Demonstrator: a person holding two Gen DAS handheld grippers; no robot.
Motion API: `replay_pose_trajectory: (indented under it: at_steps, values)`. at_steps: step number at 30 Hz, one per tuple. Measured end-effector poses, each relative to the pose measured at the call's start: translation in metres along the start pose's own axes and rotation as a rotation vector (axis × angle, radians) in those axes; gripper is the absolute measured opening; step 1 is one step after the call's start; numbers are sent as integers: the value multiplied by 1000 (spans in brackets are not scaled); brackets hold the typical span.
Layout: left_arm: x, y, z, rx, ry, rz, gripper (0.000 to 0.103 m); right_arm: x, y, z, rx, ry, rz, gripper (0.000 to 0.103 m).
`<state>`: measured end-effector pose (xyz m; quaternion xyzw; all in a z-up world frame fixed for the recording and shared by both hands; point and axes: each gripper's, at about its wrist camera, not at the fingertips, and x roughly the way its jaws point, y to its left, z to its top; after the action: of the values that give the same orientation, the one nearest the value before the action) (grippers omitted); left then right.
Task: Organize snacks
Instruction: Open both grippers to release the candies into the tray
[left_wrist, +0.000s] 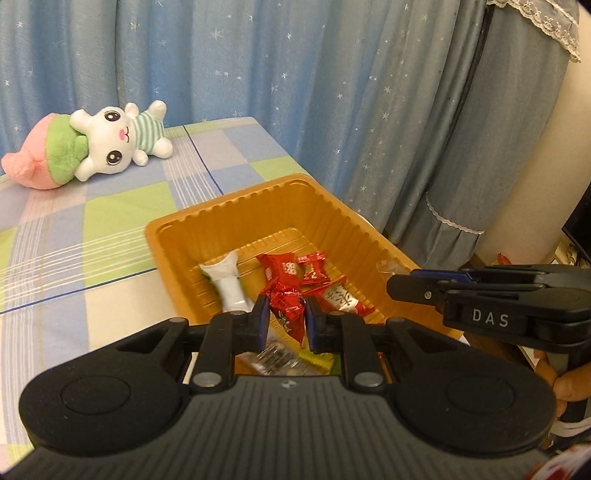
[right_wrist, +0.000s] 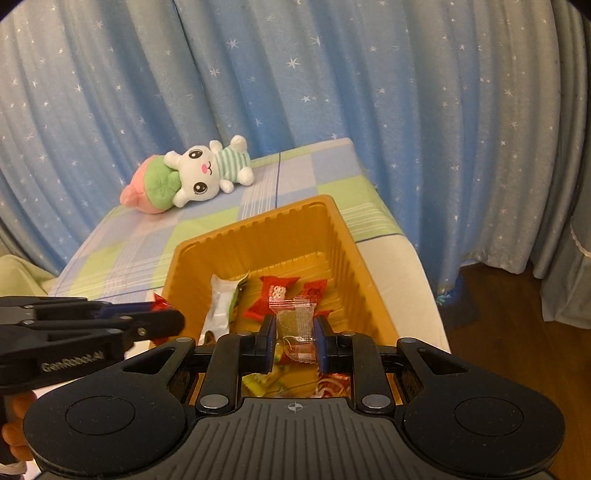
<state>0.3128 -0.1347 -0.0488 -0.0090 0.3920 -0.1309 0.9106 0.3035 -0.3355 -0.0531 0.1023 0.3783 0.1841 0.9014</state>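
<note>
Two grippers hover over the near end of an orange tray (left_wrist: 177, 229) on a checked cloth (left_wrist: 110, 206). The left gripper (left_wrist: 286, 317) is clamped on a red snack packet (left_wrist: 290, 314); the right gripper (right_wrist: 295, 332) pinches a clear-wrapped candy (right_wrist: 295, 325). Inside the tray lie a white packet (left_wrist: 229, 284) and several red wrapped sweets (left_wrist: 291, 269), with what may be a yellow-green wrapper nearest the camera, too blurred to be sure. A plush rabbit (left_wrist: 114, 140) lies at the cloth's far end, before a blue star curtain (left_wrist: 295, 74).
</note>
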Motion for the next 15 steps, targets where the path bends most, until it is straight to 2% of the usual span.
replay_pose_trajectory:
  at_steps: [8,10,12,15]
  values:
    - [19,-15,12,2,-2,41,19,4,-16,10,-10,2,33,22]
    - [21,-15,14,-2,-1,43,22,4,-18,11,-12,3,41,22]
    - [21,-15,16,-7,-2,48,31,3,-21,11,-12,3,48,22]
    - [19,-16,14,-6,-7,62,33,2,-24,12,-13,7,60,22]
